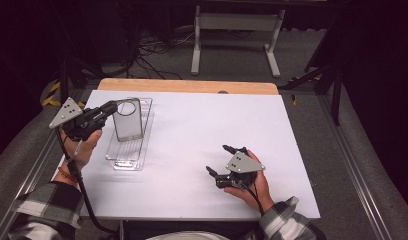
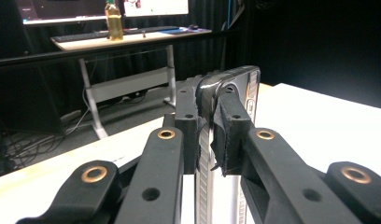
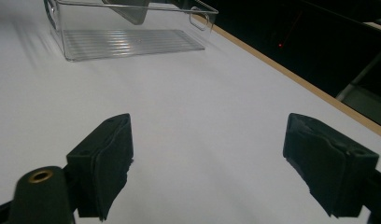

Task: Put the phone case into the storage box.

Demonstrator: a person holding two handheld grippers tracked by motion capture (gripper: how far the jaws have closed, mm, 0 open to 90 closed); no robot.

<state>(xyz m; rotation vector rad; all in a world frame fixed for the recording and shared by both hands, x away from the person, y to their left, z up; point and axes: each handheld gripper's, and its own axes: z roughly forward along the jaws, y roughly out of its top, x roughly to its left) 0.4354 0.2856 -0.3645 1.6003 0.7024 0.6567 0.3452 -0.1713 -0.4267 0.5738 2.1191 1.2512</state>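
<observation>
A grey phone case (image 1: 128, 119) hangs upright over a clear plastic tray (image 1: 123, 159) at the left of the white table. My left gripper (image 1: 113, 105) is shut on the case's top left corner. In the left gripper view the case (image 2: 235, 88) stands edge-on, pinched between the two black pads (image 2: 230, 135). My right gripper (image 1: 226, 159) lies low over the table's front right, open, with nothing between its fingers. In the right gripper view its gripper (image 3: 207, 163) frames bare white table, and the tray (image 3: 132, 43) sits farther off with the case's lower end (image 3: 132, 11) dipping into it.
The white sheet (image 1: 202, 130) covers a wooden tabletop whose far edge (image 1: 187, 86) shows. Beyond it are a white desk frame (image 1: 237, 35) and floor cables (image 1: 152, 50). A desk with a bottle (image 2: 114, 21) stands in the background of the left gripper view.
</observation>
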